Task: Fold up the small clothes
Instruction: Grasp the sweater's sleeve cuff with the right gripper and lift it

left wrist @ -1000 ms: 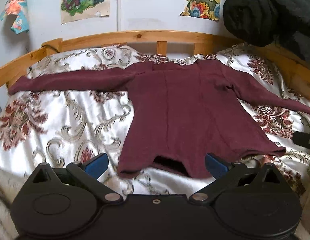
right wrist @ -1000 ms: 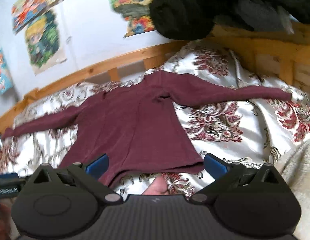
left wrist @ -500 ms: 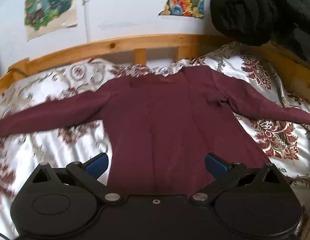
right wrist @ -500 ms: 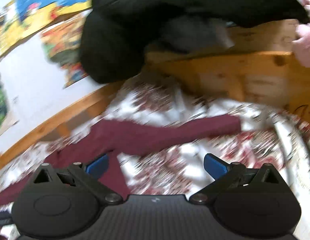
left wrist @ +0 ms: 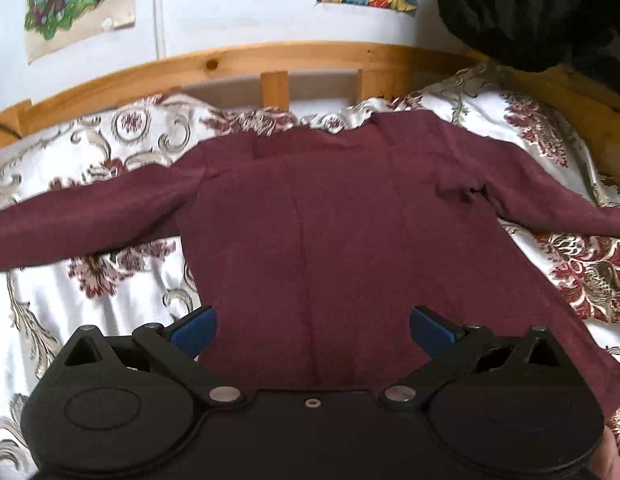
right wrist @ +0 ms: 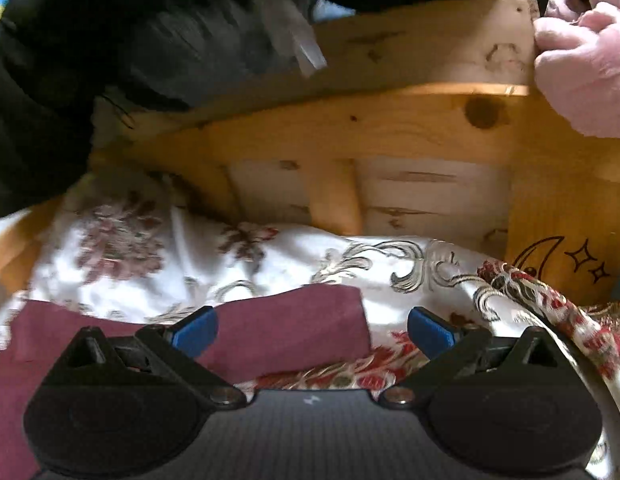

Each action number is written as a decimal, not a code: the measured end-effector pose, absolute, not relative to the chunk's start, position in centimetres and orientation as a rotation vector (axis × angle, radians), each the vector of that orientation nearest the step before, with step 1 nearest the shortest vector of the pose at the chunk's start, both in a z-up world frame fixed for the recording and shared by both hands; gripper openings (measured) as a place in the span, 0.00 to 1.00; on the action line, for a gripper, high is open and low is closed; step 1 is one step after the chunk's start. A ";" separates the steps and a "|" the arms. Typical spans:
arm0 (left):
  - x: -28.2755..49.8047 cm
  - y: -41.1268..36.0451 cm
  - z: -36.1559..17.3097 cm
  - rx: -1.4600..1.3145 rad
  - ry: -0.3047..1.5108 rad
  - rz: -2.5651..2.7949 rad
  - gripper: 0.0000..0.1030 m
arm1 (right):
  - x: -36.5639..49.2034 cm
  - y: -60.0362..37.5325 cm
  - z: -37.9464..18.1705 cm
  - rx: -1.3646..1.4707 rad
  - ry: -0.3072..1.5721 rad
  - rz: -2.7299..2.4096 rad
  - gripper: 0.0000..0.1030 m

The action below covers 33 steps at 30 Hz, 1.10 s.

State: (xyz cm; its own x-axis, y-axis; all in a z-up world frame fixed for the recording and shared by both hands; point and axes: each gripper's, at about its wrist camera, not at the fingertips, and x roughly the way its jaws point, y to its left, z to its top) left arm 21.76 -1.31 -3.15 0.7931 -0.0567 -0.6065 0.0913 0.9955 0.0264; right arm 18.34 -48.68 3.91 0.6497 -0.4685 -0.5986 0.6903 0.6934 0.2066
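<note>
The maroon top (left wrist: 329,232) lies flat on the bed (left wrist: 102,304), sleeves spread. Left tool (left wrist: 311,326) and right tool (right wrist: 311,326) both gape wide, empty.

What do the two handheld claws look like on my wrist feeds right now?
Both match: the left claw and right claw have black plastic bodies with round hubs, triangular cut-outs, silver pivot screws and blue fingertips. The right body is ribbed with a small white mark.
</note>
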 end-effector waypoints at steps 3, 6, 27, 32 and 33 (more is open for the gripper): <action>22.3 -0.9 -3.8 0.046 0.652 -0.073 0.99 | 19.2 -49.4 2.7 0.468 0.560 -0.700 1.00; 22.7 -0.5 -4.3 0.022 0.660 -0.065 0.99 | 19.6 -49.5 1.8 0.488 0.566 -0.681 0.99; 22.5 1.0 -4.1 -0.042 0.756 -0.007 0.99 | 19.4 -47.2 3.4 0.402 0.361 -0.576 0.08; 22.6 2.0 -4.0 -0.089 0.765 0.012 0.99 | 19.6 -45.2 5.0 0.303 0.284 -0.504 0.08; 22.6 2.0 -4.0 -0.089 0.765 0.015 0.99 | 19.7 -44.9 5.2 0.297 0.278 -0.494 0.08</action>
